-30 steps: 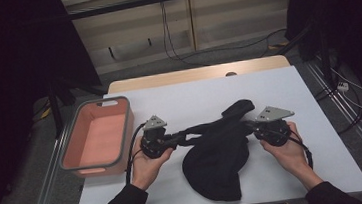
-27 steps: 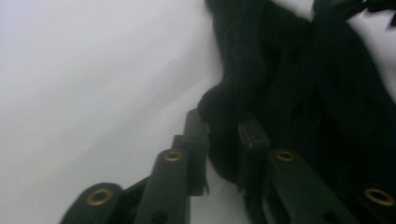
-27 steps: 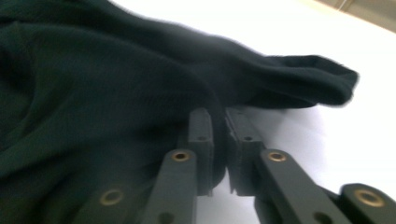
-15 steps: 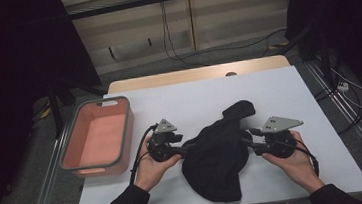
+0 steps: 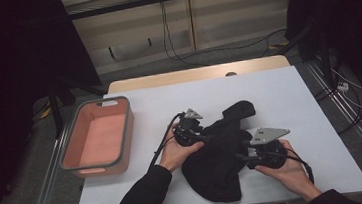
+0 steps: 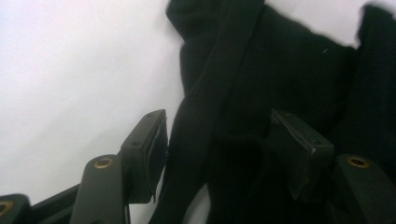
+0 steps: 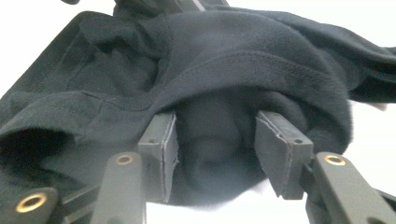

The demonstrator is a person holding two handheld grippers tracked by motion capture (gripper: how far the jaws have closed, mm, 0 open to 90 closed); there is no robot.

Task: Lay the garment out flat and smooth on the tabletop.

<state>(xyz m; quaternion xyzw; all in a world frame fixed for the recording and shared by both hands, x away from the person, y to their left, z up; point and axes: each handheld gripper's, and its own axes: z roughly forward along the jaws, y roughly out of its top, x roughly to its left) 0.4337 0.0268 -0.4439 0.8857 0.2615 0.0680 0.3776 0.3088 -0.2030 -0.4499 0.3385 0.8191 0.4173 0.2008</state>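
White tabletop (image 5: pixel 289 96) spreads under my hands, a dim room with cables and dark drapes behind it, and a salmon-pink tray (image 5: pixel 97 137) sits at the table's left edge. Between my two hands lies the black garment (image 5: pixel 219 158) — crumpled, bunched in the middle, one end reaching up and away from me.

My left gripper (image 5: pixel 203 138) comes at the cloth from its left side. Its jaws have just been opening and now stand spread; in the left gripper view (image 6: pixel 224 144) a folded band of the garment (image 6: pixel 261 84) runs through the gap, near the pads but not squeezed.

My right gripper (image 5: pixel 242 157) meets the garment's right edge. Its jaws have also just been opening — in the right gripper view (image 7: pixel 217 147) a thick rolled fold (image 7: pixel 215 135) sits between the pads, filling most of the gap, the cloth heaped over and beyond them.
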